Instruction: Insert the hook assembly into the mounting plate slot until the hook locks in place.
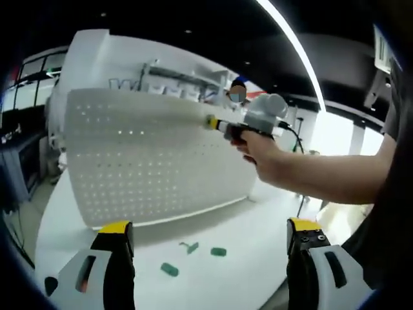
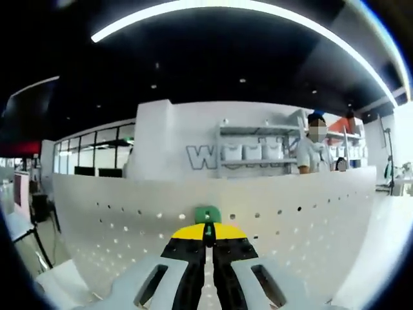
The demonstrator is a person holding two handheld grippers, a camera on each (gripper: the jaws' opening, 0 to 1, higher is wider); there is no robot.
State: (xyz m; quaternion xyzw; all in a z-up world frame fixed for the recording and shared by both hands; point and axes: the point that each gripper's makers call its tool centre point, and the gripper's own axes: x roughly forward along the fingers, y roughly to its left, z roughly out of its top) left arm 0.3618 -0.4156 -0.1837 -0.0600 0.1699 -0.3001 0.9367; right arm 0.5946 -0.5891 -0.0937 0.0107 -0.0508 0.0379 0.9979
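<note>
Hook [image 2: 207, 214] in right tongs [image 2: 208, 237] at pegboard [image 2: 310, 219]

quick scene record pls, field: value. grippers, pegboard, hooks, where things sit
board: white perforated pegboard panel, upright on the white table
right gripper: shut on small green plastic hook, tip up against the pegboard panel near its top edge
right gripper, seen from left gripper view: held by a person's hand at the panel's upper right
left gripper: open, nothing between its jaws, low in front of the panel
spare parts: three green hook pieces lying on the table in front of the panel
hook lock state: cannot tell
</note>
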